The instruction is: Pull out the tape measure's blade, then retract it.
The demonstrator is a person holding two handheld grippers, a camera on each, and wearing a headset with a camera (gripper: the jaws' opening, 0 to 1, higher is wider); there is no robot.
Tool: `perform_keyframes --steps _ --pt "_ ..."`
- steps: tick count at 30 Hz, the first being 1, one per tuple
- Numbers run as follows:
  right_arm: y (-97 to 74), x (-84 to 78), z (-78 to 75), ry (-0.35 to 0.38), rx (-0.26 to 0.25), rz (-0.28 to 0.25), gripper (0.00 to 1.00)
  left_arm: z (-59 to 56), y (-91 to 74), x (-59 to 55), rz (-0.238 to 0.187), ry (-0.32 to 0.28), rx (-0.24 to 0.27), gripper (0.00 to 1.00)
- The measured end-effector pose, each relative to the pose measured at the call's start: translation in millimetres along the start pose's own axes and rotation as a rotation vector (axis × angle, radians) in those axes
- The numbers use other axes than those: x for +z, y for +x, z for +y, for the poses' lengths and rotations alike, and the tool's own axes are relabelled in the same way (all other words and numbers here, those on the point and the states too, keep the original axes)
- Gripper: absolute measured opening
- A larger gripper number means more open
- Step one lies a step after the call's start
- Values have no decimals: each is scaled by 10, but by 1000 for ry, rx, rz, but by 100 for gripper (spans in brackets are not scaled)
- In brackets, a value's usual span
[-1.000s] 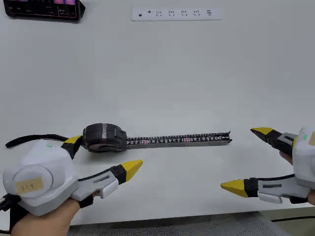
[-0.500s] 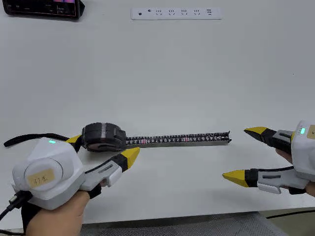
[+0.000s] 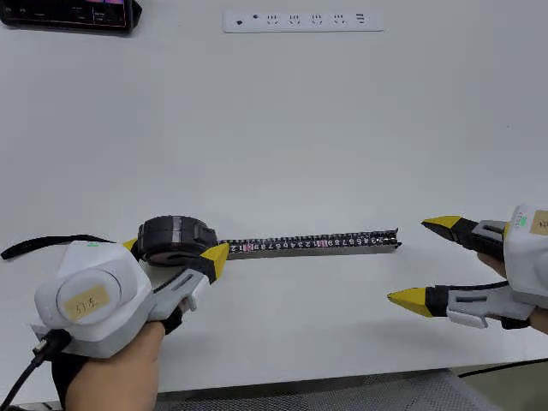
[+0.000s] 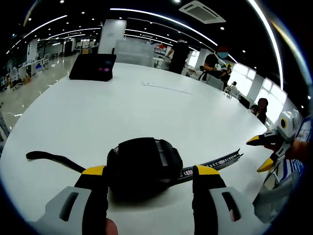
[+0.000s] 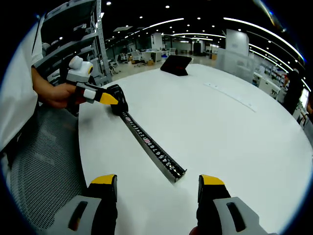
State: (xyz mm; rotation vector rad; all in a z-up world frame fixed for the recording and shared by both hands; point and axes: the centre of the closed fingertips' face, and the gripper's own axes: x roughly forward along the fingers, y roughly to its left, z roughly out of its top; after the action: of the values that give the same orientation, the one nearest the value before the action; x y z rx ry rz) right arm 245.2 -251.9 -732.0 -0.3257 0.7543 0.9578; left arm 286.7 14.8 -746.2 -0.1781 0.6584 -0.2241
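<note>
A black tape measure case [image 3: 175, 239] lies on the white table [image 3: 274, 128], its blade [image 3: 312, 243] pulled out to the right and lying flat. A black strap [image 3: 43, 247] trails off to the left of the case. My left gripper [image 3: 171, 250] straddles the case [image 4: 144, 164], one yellow tip on each side. A narrow gap shows at the blade side. My right gripper [image 3: 424, 260] is open just right of the blade's end hook [image 3: 397, 239]. In the right gripper view the hook [image 5: 178, 172] lies just ahead of my right gripper [image 5: 157, 180].
A white power strip [image 3: 302, 20] and a dark device [image 3: 68, 13] lie at the table's far edge. The table's near edge [image 3: 342, 381] runs just below both grippers. Several people stand beyond the table [image 4: 217, 61].
My left gripper has moved forward and its jaws have narrowed until they flank the case. The right gripper has barely shifted. The tape measure and blade lie as before.
</note>
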Motion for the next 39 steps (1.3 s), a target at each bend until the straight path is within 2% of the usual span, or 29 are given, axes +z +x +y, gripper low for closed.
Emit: perform_keyframes --steps 11,16,25,32,39 --pt "51 4 -46 -21 10 6 62 80 53 0 -6 -66 37 60" --pt "68 8 -60 -28 17 9 61 78 62 -4 -4 -65 38 60" --pt "109 20 -122 -62 48 23 52 78 65 -6 0 -66 31 60" --pt "161 20 -205 -146 87 76 44 76 68 -7 5 -68 27 60" --pt "228 -26 -240 -228 147 147 34 76 71 -10 8 -70 25 60"
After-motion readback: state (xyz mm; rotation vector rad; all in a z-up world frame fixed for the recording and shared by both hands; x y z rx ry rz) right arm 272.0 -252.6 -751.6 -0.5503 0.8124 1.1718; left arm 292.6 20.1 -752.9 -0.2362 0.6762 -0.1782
